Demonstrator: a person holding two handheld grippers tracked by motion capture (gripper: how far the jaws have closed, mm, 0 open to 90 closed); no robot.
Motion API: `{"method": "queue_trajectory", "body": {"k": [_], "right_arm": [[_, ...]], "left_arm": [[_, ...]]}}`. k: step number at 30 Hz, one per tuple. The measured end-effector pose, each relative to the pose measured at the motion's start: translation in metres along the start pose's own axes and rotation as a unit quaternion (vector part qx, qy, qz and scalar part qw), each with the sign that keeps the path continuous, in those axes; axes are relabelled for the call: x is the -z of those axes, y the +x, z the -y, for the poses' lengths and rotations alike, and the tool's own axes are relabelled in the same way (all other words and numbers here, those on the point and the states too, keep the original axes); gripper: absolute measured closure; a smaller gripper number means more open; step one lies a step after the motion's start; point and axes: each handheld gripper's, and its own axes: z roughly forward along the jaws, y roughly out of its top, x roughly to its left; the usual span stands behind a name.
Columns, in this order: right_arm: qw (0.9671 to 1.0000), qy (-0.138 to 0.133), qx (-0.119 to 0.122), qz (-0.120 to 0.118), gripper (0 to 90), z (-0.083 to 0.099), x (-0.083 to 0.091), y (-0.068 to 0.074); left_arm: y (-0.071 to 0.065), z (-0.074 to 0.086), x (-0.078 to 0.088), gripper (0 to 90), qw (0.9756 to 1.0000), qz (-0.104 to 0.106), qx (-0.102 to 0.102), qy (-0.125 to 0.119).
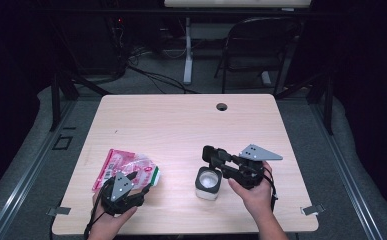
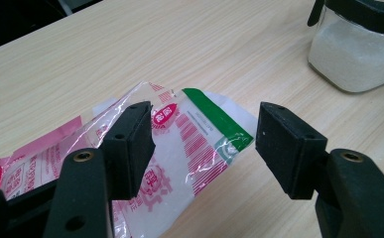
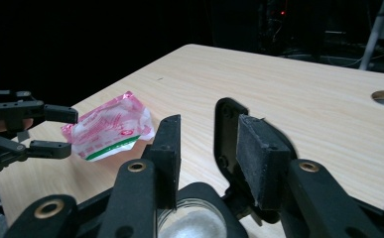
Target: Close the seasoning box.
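A pink-and-clear plastic bag (image 1: 126,165) with a green strip lies flat at the table's front left. My left gripper (image 1: 142,191) hovers at its near right corner. In the left gripper view the bag (image 2: 194,148) lies below that gripper (image 2: 204,134), whose jaws stand apart without touching it. A square glass jar (image 1: 207,184) of white powder stands front centre, its black hinged lid (image 3: 225,129) raised. My right gripper (image 1: 210,152) reaches over the jar (image 3: 194,223). The lid stands between the jaws, close to the right pad (image 3: 259,158), with a gap to the left one.
The wooden table (image 1: 181,120) has a round cable hole (image 1: 222,106) near its far edge. A dark folding chair (image 1: 261,45) and a white desk leg (image 1: 187,50) stand on the floor beyond. Both hands are near the front edge.
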Motion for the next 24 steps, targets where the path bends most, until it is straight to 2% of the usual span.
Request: {"method": "queue_trajectory", "body": {"k": [8,18,24], "right_arm": [[0.9996,-0.017,-0.013,0.021,62.0,-0.003,0.010,-0.014],[0.9991,0.011,-0.019,0.036,61.9,0.004,-0.003,-0.026],[0.9989,0.027,-0.026,0.030,61.8,0.005,-0.012,-0.030]], "left_arm": [[0.001,0.000,0.004,39.5,1.0000,-0.006,0.001,-0.002],[0.005,0.003,0.011,39.6,0.9998,-0.017,0.007,-0.001],[0.006,0.006,0.015,39.7,0.9997,-0.026,0.005,-0.001]]}}
